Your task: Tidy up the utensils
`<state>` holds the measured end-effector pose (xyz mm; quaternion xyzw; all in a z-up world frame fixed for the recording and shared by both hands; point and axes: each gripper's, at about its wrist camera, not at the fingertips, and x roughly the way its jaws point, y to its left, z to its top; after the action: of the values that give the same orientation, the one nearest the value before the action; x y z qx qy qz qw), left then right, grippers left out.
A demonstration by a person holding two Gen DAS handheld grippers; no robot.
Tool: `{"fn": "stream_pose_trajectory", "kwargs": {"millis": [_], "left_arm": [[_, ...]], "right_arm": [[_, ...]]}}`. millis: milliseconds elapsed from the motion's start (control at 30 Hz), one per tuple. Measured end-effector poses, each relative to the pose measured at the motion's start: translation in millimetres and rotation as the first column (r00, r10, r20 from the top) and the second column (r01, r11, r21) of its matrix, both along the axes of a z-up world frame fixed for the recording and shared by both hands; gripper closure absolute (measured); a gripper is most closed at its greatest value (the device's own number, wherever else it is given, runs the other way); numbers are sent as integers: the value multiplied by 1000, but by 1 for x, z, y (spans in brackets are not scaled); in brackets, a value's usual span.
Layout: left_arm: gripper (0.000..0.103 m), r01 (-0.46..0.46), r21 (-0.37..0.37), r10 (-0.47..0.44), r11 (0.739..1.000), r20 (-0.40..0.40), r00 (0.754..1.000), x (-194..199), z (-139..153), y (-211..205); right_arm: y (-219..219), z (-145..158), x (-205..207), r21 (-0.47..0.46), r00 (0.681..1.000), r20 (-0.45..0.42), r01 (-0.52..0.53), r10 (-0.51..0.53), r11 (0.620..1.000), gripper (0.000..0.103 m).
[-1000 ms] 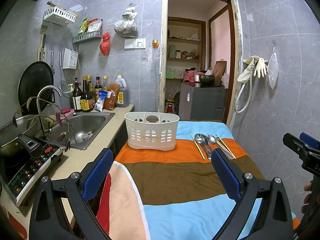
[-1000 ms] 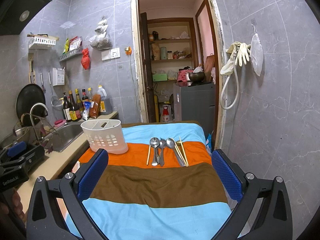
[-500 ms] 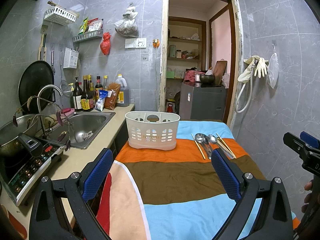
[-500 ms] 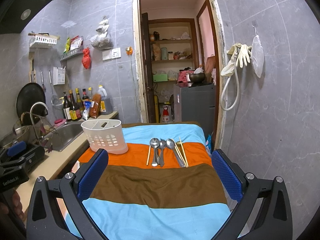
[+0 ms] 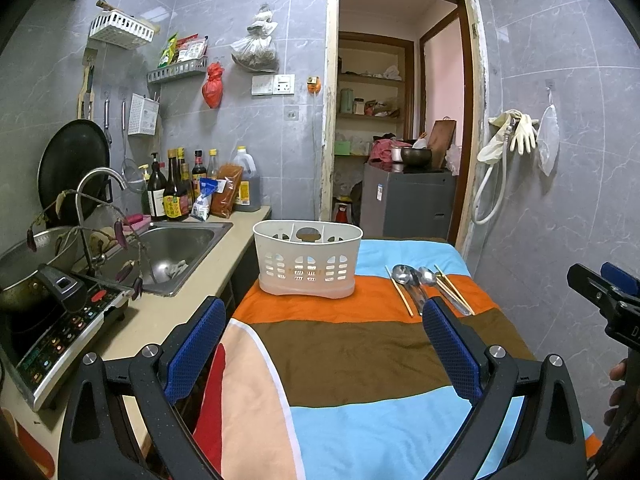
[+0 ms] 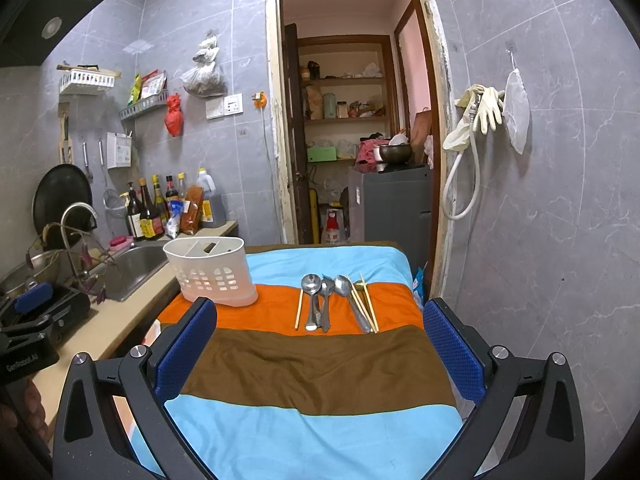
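Observation:
A white slotted utensil basket [image 5: 307,261] [image 6: 212,270] stands on the orange stripe of the striped cloth [image 5: 360,356] [image 6: 320,364], at its left side. To the right of it lie three metal spoons [image 6: 320,300] [image 5: 414,284] and loose wooden chopsticks [image 6: 368,306] [image 5: 400,294], side by side on the same stripe. My left gripper [image 5: 321,306] is open and holds nothing, well short of the basket. Open and holding nothing as well, my right gripper [image 6: 319,304] hovers over the brown stripe in front of the spoons. Each gripper shows at the edge of the other's view.
A counter on the left carries a steel sink [image 5: 176,248] with a tap, an induction cooker [image 5: 60,332], a pot and several bottles [image 5: 176,196]. Behind the table are an open doorway and a grey cabinet [image 5: 408,204]. A tiled wall [image 6: 540,240] runs close on the right.

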<state>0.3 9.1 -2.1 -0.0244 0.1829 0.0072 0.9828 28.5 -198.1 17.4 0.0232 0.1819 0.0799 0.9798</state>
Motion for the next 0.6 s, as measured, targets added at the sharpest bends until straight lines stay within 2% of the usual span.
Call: {"fn": "stream_pose_trajectory", "kwargs": {"millis": [333,600], "left_arm": [[6,12,2,-12,1000,-23,1000,-3,-10,12],[6,27,7,-27,1000,-37,999,10,-10,18]], "right_arm": [[9,-7,-1,4,1000,-12,3,-3,1000,0],[16,-8,2,1,999,-30,11,-11,1000,0]]}}
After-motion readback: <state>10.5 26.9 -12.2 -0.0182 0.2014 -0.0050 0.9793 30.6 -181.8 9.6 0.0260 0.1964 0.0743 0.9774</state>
